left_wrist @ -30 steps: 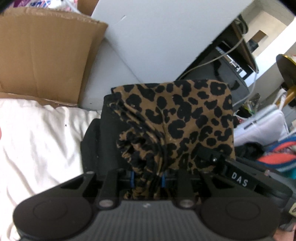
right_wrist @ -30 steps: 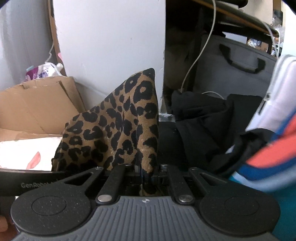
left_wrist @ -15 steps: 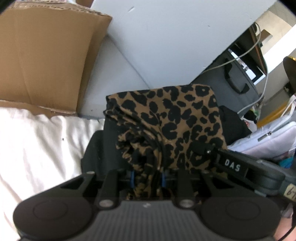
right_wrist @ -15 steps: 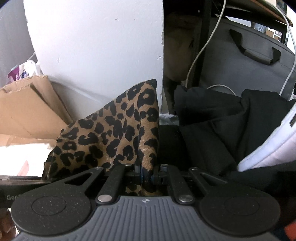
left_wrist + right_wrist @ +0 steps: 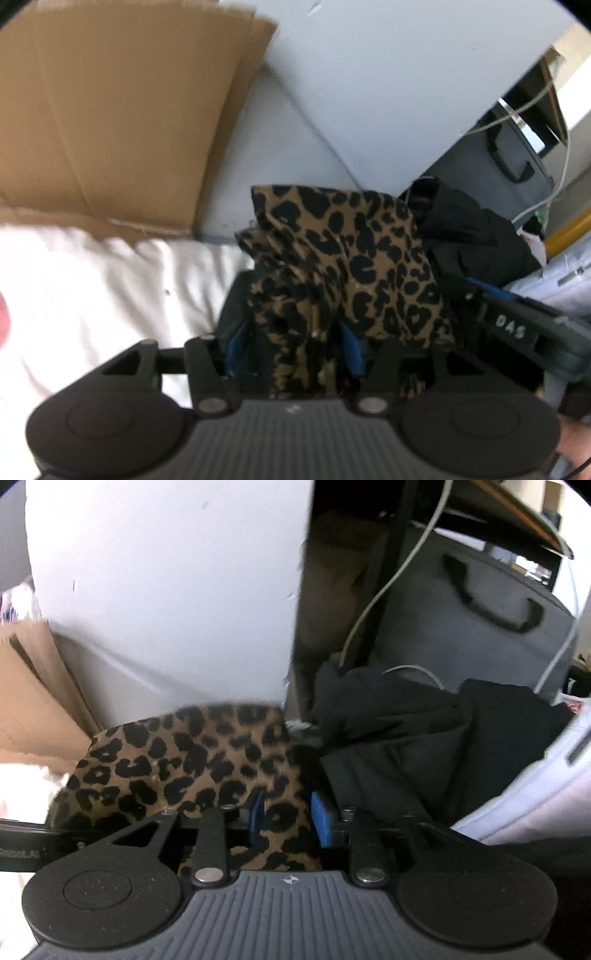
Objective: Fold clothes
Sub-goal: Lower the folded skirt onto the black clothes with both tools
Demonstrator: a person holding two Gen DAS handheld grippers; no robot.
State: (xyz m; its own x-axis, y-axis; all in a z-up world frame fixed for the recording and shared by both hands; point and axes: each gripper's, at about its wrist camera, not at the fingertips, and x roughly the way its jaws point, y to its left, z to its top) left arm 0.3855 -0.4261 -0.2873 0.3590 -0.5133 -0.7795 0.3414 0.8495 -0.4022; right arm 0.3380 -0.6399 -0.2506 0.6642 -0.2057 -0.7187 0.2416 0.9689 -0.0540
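Note:
A leopard-print garment (image 5: 354,251) lies bunched on a dark folded pile at the edge of the white bedding (image 5: 92,295). My left gripper (image 5: 291,347) has its jaws opening. A crumpled fold of the garment still sits between the blue pads (image 5: 234,350), with a gap showing at the left pad. In the right wrist view the garment (image 5: 177,760) has slumped flat. My right gripper (image 5: 288,816) is also opening, and its blue pads (image 5: 321,819) stand apart over the cloth without pressing it. The right gripper's body (image 5: 509,328) shows beside the garment.
A flattened cardboard sheet (image 5: 110,110) leans behind the bedding. A white panel (image 5: 166,590) stands just behind the garment. Black clothes (image 5: 424,738) are heaped to the right, before a grey bag (image 5: 480,627) and a white cable (image 5: 388,590).
Both pairs of jaws have spread apart from the garment they were pinching. The raised corner of the cloth has dropped flat. Both grippers have moved forward and slightly down.

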